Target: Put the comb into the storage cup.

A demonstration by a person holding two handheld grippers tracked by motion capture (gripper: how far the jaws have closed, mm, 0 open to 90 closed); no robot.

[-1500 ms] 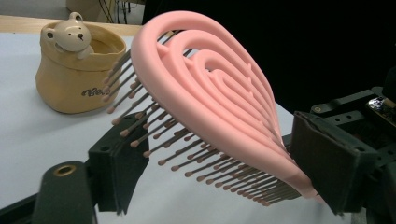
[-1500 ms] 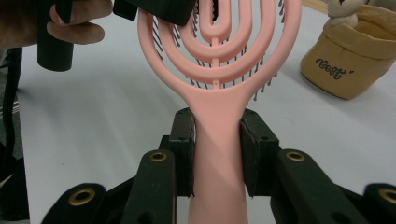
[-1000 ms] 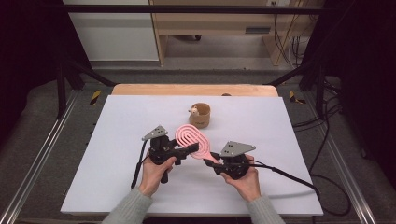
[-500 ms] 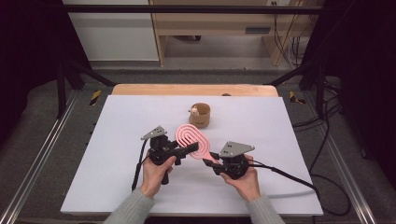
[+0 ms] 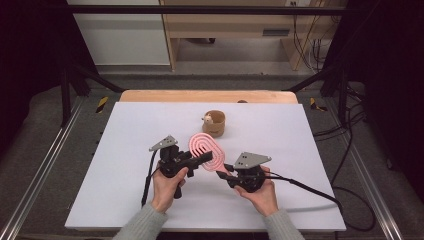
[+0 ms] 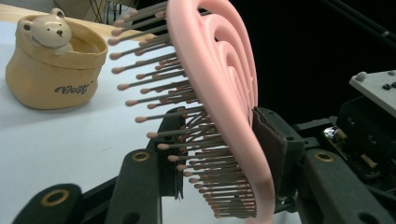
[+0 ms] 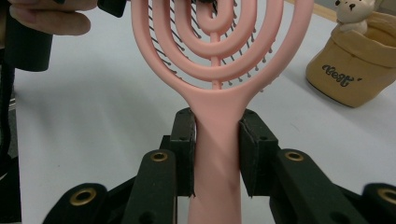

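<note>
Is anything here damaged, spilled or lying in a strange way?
Nothing stands out. The pink hairbrush looks whole, its handle clamped in the right tool; the left tool has been closing on its head. The bear pot stands upright, apart, on the table.

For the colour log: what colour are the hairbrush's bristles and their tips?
Grey bristles with pale pink tips, on the pink hairbrush; clearest in the left gripper view.
</note>
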